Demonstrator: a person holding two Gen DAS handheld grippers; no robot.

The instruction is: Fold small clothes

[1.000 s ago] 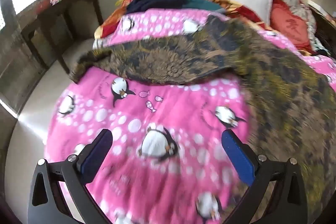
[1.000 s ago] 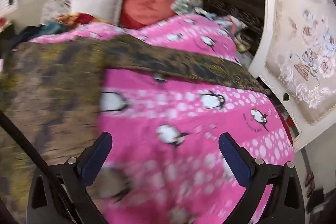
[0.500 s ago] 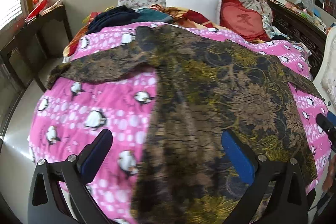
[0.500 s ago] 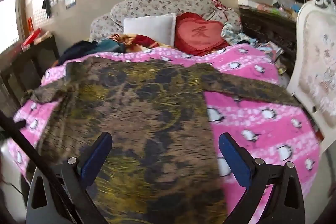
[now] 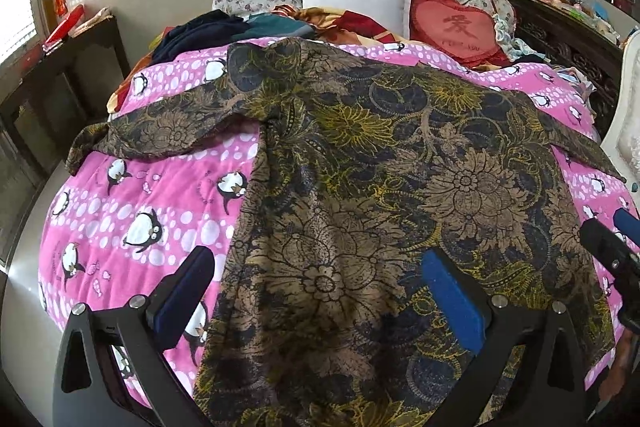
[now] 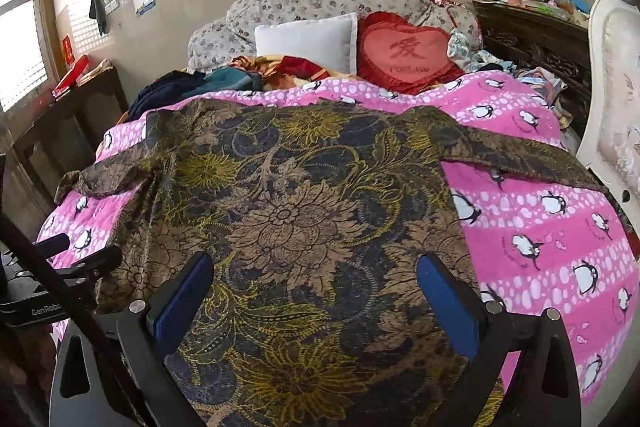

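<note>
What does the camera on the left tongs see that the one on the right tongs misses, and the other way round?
Only the left camera shows the left tongs up close, open over the shirt's left edge, and the right tongs' tip at its right border. Only the right camera shows the right tongs up close, open over the shirt's body, the whole right sleeve and a white chair. Both show the flowered shirt spread flat on the pink penguin quilt, the white pillow and the red heart cushion.
</note>
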